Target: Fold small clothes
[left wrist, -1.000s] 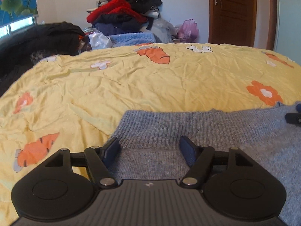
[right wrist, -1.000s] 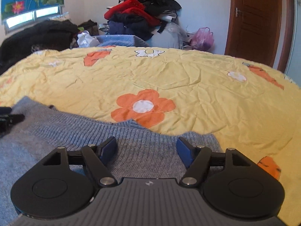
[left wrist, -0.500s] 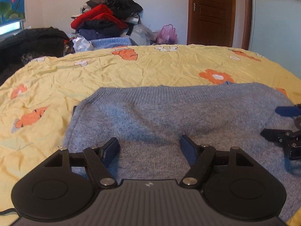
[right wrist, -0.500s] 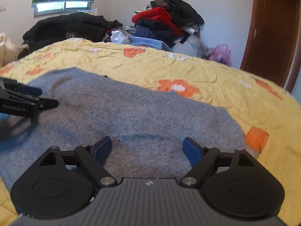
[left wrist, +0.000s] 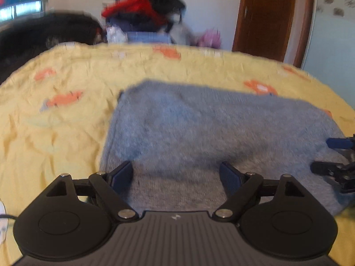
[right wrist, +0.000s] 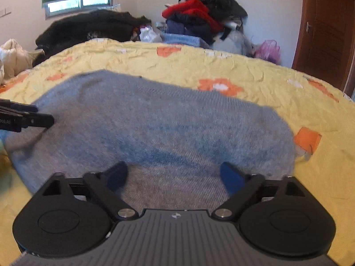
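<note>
A grey-blue knitted sweater (left wrist: pixel 210 128) lies folded flat on the yellow flowered bed sheet (left wrist: pixel 55 133). My left gripper (left wrist: pixel 176 168) hovers over its near left part with its jaws opening; the blue pads press on nothing and only the knit lies below them. In the right wrist view the same sweater (right wrist: pixel 166 119) fills the middle. My right gripper (right wrist: pixel 174 168) stands over its near right part, jaws also opening wide and empty. Each gripper shows at the other view's edge: the right gripper (left wrist: pixel 332 155) and the left gripper (right wrist: pixel 33 115).
Beyond the bed's far edge rises a pile of red, black and blue clothes (right wrist: pixel 199 15), with a black heap (right wrist: pixel 88 28) to its left. A cream jacket (right wrist: pixel 11 57) lies far left. A brown door (right wrist: pixel 328 33) stands at the right. Bare sheet (right wrist: pixel 288 84) surrounds the sweater.
Both grippers have drawn back from the sweater's far ribbed edge toward its near side, so more knit shows ahead. Both pairs of jaws have widened.
</note>
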Motion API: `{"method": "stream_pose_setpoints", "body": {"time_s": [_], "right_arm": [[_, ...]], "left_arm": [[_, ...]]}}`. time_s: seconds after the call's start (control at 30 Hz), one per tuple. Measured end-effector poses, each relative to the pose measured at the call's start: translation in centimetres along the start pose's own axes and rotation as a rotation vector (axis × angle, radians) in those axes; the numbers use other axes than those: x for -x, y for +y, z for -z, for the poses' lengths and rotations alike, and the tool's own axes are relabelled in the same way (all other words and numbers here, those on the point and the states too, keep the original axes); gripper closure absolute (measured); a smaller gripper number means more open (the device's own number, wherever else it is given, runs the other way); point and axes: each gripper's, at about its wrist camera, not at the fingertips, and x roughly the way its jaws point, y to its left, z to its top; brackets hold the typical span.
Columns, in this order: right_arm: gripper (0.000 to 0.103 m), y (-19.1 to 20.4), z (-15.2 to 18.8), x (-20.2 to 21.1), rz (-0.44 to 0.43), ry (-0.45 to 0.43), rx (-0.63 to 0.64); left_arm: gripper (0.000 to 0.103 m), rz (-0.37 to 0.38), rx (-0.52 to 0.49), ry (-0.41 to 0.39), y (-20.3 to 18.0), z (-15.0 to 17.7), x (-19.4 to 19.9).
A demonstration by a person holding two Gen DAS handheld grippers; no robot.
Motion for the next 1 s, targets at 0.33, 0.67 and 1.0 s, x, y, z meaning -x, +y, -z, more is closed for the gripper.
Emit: {"method": "stream_pose_setpoints", "body": {"time_s": [0.33, 0.67, 1.0], "right_arm": [[0.0, 0.4, 0.0, -0.1, -0.005, 0.005, 0.01], [0.0, 0.3, 0.0, -0.1, -0.009, 0.003, 0.005], [0.0, 0.2, 0.0, 0.0, -0.012, 0.001, 0.0]], "left_arm": [[0.017, 0.0, 0.448, -0.024, 3.6, 3.2, 7.9], [0.018, 0.007, 0.683, -0.058, 5.5, 4.8, 8.3], [0.085, 0.085, 0.841, -0.016, 6.8, 3.9, 3.6]]}}
